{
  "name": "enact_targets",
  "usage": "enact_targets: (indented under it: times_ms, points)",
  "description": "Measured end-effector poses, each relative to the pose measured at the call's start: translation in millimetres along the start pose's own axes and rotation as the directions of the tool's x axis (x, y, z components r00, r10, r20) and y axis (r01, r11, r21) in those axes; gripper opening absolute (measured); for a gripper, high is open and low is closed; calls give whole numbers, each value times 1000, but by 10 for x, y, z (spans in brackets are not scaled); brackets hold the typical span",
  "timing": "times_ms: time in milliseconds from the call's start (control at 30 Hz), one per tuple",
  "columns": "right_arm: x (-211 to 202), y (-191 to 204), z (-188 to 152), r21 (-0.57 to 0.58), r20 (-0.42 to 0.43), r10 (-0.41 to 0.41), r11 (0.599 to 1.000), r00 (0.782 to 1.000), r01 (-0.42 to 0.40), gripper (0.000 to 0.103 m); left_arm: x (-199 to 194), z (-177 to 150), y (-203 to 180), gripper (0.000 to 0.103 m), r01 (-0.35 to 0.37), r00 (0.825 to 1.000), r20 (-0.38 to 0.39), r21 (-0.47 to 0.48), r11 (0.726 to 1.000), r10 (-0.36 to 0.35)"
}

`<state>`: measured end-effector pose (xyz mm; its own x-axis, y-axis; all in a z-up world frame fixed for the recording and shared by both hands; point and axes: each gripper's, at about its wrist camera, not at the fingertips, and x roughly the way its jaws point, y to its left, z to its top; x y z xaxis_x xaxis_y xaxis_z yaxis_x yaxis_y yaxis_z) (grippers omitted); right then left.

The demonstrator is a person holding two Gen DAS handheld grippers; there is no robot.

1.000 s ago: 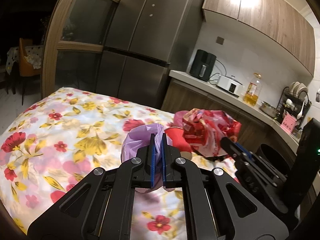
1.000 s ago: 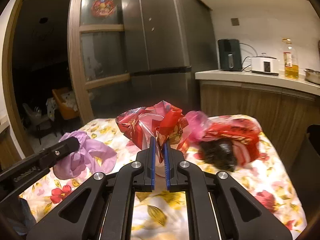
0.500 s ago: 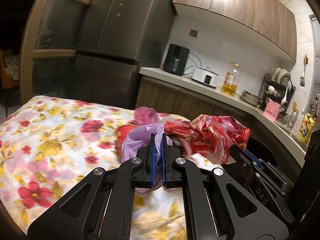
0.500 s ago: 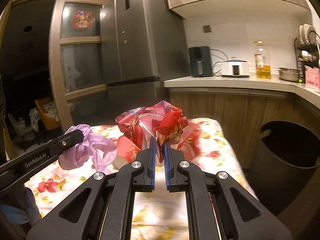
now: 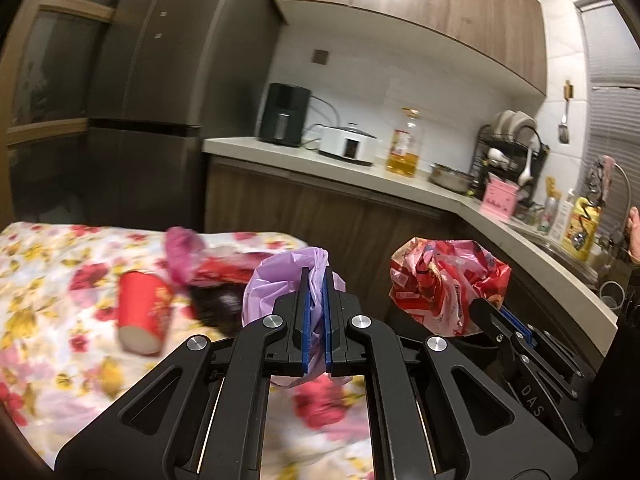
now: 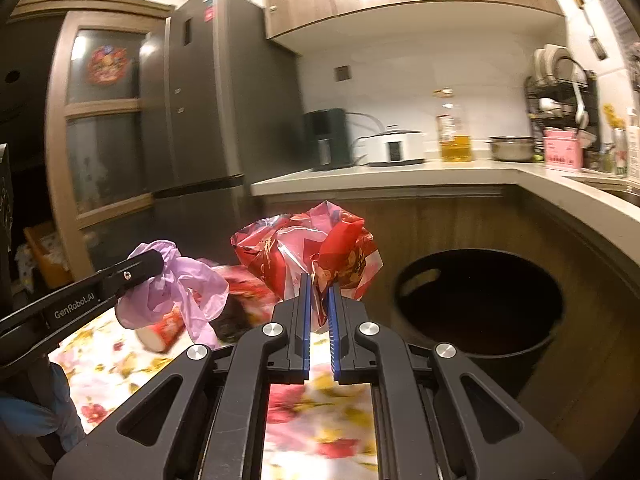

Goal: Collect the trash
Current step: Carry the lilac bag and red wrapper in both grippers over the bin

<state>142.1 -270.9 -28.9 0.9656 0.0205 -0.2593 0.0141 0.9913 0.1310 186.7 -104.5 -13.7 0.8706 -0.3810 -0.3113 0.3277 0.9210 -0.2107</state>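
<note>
My left gripper [image 5: 315,280] is shut on a crumpled lilac plastic bag [image 5: 276,280], held above the flowered tablecloth [image 5: 48,304]. From the right wrist view the same lilac bag [image 6: 176,280] hangs at the left gripper [image 6: 154,266]. My right gripper [image 6: 319,284] is shut on a crumpled red and white plastic bag [image 6: 304,248], which shows as the red bag [image 5: 444,280] at the right gripper [image 5: 486,306] in the left wrist view. A black round bin [image 6: 480,304] stands open on the floor to the right. A red paper cup [image 5: 142,312] lies on the table with pink and dark trash [image 5: 216,276].
A kitchen counter [image 6: 400,172] runs behind the bin and turns along the right, carrying an air fryer [image 5: 284,120], a white cooker [image 5: 348,146], an oil bottle [image 5: 406,148] and a dish rack [image 5: 512,160]. A grey fridge [image 5: 152,80] stands at the back left.
Both grippers have swung to the right with their bags still held. The table has slid left in view and the black bin and counter corner have come into view.
</note>
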Motion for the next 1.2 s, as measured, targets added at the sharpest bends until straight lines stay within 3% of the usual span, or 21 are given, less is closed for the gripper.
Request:
enact_targets:
  times_ms: [333, 567, 1200]
  points:
    - [-89, -637, 97, 60, 33, -151, 987, 988, 149, 9, 410, 105, -810, 4, 142, 990, 15, 75, 987, -143]
    - [-111, -929, 108, 99, 40, -205, 975, 978, 200, 9, 690, 98, -1243, 4, 212, 977, -7, 119, 970, -212]
    - [10, -1285, 108, 153, 19, -243, 959, 970, 237, 8, 1098, 0, -1573, 4, 274, 961, -61, 138, 952, -268]
